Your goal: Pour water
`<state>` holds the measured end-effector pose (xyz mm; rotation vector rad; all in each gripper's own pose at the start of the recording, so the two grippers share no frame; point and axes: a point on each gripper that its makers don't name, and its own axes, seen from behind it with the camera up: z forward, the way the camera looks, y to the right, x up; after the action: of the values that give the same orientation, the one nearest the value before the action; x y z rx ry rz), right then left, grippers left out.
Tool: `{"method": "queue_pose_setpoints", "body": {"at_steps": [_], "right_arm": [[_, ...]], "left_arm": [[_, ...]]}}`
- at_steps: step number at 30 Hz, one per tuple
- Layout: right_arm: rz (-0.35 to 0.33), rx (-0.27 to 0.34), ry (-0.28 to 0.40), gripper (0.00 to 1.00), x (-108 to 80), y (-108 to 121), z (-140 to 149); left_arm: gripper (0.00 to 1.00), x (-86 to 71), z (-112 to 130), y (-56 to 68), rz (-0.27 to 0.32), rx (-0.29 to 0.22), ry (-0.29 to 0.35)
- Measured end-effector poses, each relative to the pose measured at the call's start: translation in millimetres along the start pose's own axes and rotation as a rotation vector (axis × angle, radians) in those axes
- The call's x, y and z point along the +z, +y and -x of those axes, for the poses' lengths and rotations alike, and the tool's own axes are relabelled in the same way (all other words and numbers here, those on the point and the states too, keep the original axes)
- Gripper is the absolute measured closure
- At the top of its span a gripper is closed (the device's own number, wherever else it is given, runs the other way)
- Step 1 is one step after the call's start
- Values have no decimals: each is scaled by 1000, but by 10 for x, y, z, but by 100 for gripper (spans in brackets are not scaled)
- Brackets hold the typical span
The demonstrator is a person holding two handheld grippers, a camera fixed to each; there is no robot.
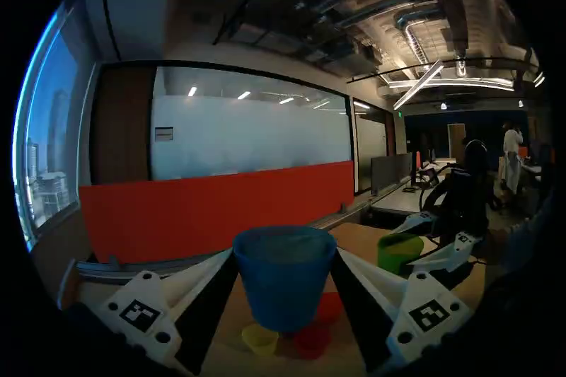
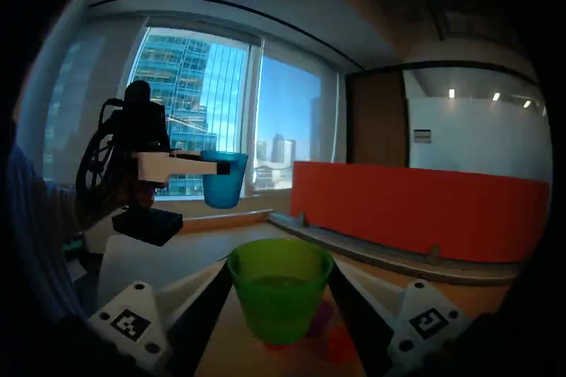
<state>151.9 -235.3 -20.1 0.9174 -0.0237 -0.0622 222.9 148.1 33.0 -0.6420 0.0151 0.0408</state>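
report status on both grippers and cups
Left gripper shut on blue cup, held upright. Right gripper shut on green cup, liquid inside. Small coloured cups on table beneath.

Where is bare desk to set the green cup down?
Bare desk lies ahead of the green cup, between the window sill and the orange divider. Crowded right under the cup: a small red cup and others.

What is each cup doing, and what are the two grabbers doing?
blue cup: upright, gripped, lifted off the table.
green cup: upright, gripped, some liquid inside.
left gripper: shut on blue cup.
right gripper: shut on green cup.
yellow cup: upright on table.
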Motion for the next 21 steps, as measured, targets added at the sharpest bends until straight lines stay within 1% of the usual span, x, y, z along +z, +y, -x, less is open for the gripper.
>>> {"method": "queue_pose_setpoints", "body": {"at_steps": [6, 9, 21], "right_arm": [[-12, 2, -17, 9, 0, -16, 47], [-14, 4, -30, 9, 10, -12, 80], [-29, 17, -76, 8, 4, -3, 216]], "left_arm": [[14, -24, 90, 32, 12, 8, -9], [14, -26, 175, 53, 18, 11, -24], [14, -37, 515, 54, 36, 20, -94]]}}
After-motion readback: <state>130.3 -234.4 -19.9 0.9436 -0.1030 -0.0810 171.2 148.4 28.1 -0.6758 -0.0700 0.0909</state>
